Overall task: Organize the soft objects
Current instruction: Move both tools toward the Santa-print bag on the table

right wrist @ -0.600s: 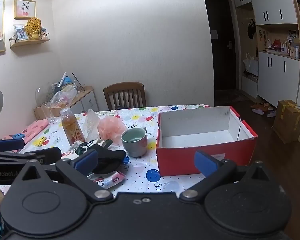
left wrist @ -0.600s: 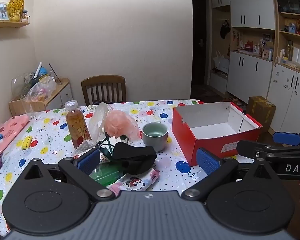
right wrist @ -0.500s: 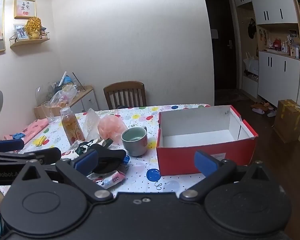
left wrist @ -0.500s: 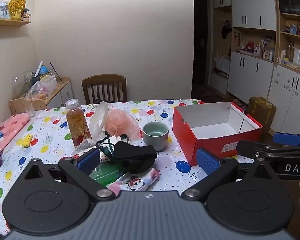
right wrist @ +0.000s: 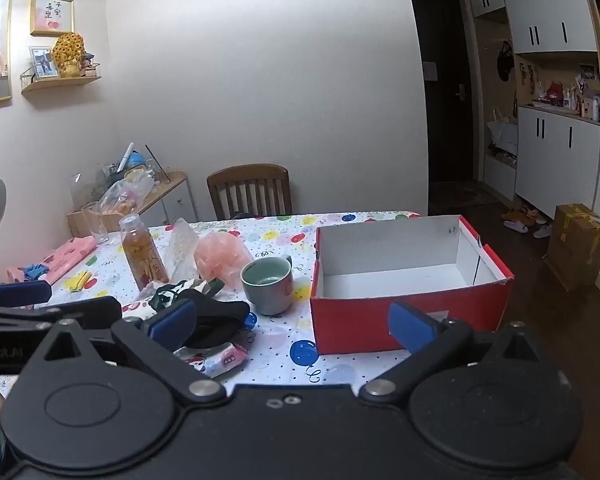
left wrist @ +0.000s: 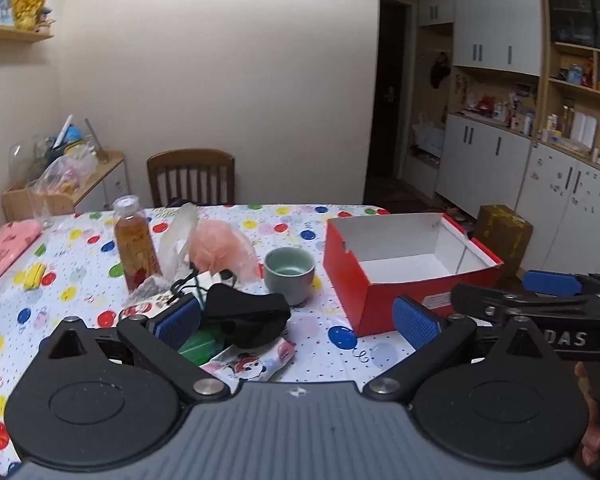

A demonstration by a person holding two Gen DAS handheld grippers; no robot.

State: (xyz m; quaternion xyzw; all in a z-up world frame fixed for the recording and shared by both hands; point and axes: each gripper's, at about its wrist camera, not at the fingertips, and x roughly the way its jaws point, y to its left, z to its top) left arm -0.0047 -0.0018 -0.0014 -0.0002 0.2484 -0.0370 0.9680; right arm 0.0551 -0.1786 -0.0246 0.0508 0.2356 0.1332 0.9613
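Observation:
An open red box point(left wrist: 410, 276) point(right wrist: 408, 280) with a white inside stands on the right of the table. A pink mesh sponge point(left wrist: 220, 246) point(right wrist: 220, 254), a black soft eye mask point(left wrist: 246, 314) point(right wrist: 216, 320), a cartoon tissue pack point(left wrist: 252, 360) point(right wrist: 216, 358) and a green packet point(left wrist: 200, 346) lie left of it. My left gripper point(left wrist: 296, 322) is open and empty, above the table's near edge over the mask. My right gripper point(right wrist: 292, 322) is open and empty, near the box front.
A tea bottle point(left wrist: 134, 246), a clear crinkled bag point(left wrist: 178, 238) and a green mug point(left wrist: 290, 274) point(right wrist: 268, 284) stand among the soft items. A pink cloth point(left wrist: 4, 244) lies far left. A wooden chair point(left wrist: 192, 178) is behind the table.
The left wrist view has drifted slightly to the right. Both grippers stay open and nothing on the table has moved.

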